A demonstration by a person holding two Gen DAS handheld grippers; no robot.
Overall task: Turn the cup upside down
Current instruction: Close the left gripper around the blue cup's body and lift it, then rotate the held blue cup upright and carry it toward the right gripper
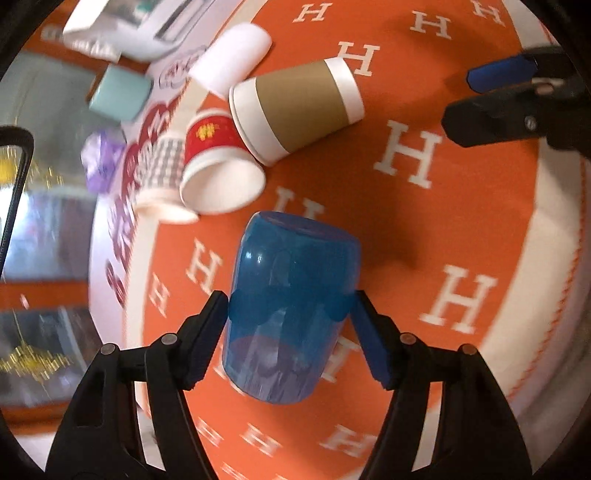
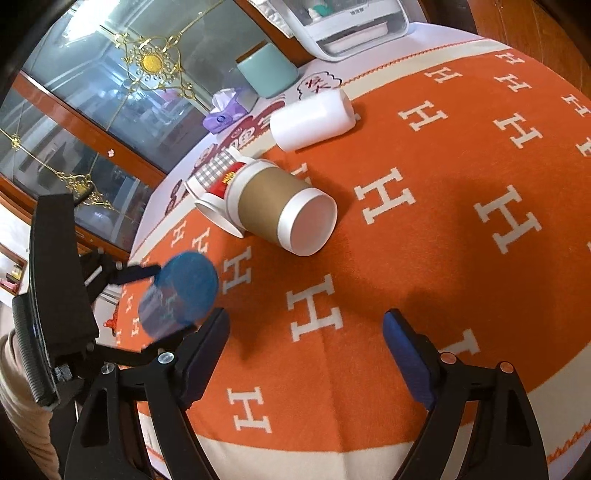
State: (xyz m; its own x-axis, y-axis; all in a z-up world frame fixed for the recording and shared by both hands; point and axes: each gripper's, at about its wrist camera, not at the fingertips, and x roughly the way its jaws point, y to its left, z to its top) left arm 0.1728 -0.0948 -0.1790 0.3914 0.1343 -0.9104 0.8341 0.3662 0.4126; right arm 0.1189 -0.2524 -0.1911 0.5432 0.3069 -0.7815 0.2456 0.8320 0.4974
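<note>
A translucent blue cup (image 1: 291, 306) is held in my left gripper (image 1: 290, 314), whose blue pads press both its sides. It hangs above the orange cloth, tilted, base pointing away from the camera. In the right wrist view the same cup (image 2: 181, 295) shows at the left with its round base facing the camera, held by the left gripper (image 2: 147, 275). My right gripper (image 2: 306, 343) is open and empty over the cloth; its fingers show in the left wrist view (image 1: 495, 92) at the upper right.
Paper cups lie on their sides on the orange cloth (image 2: 424, 258): a brown-banded one (image 2: 280, 206), a red one (image 1: 214, 162), a grey checked one (image 1: 164, 166) and a white one (image 2: 314, 118). A teal mug (image 2: 267, 70), purple tissue pack (image 2: 223, 114) and white appliance (image 2: 343, 26) stand behind.
</note>
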